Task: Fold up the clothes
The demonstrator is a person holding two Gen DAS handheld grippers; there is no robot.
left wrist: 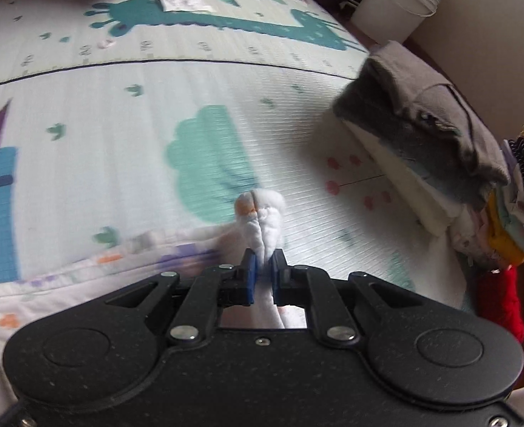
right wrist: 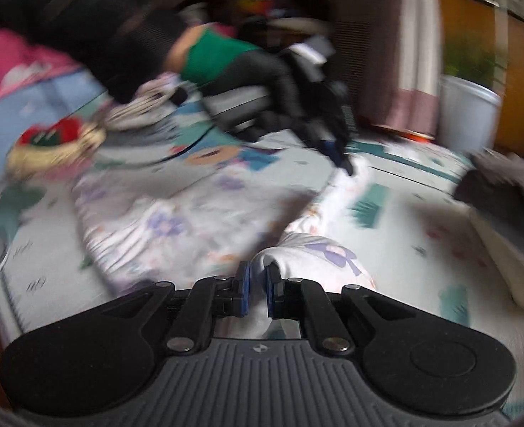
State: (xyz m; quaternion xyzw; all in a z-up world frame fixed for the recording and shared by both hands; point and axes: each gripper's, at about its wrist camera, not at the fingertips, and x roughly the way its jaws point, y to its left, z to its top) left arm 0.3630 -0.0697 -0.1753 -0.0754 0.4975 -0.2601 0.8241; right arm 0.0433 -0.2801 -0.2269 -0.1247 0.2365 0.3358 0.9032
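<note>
The left gripper [left wrist: 263, 261] has its fingers pinched tight on a bunched fold of the white floral garment [left wrist: 84, 281], lifted off the play mat [left wrist: 119, 114]. Only its view shows the folded pile [left wrist: 418, 124]. The right gripper [right wrist: 257, 277] likewise clamps the garment's edge; only its view shows the person's sleeve [right wrist: 84, 28].

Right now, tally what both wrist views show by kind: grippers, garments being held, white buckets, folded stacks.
Black two-finger grippers: 2, left, right
White floral garment, held: 1
White plastic bucket: 1
Grey-topped folded clothes stack: 1
Total: 5
</note>
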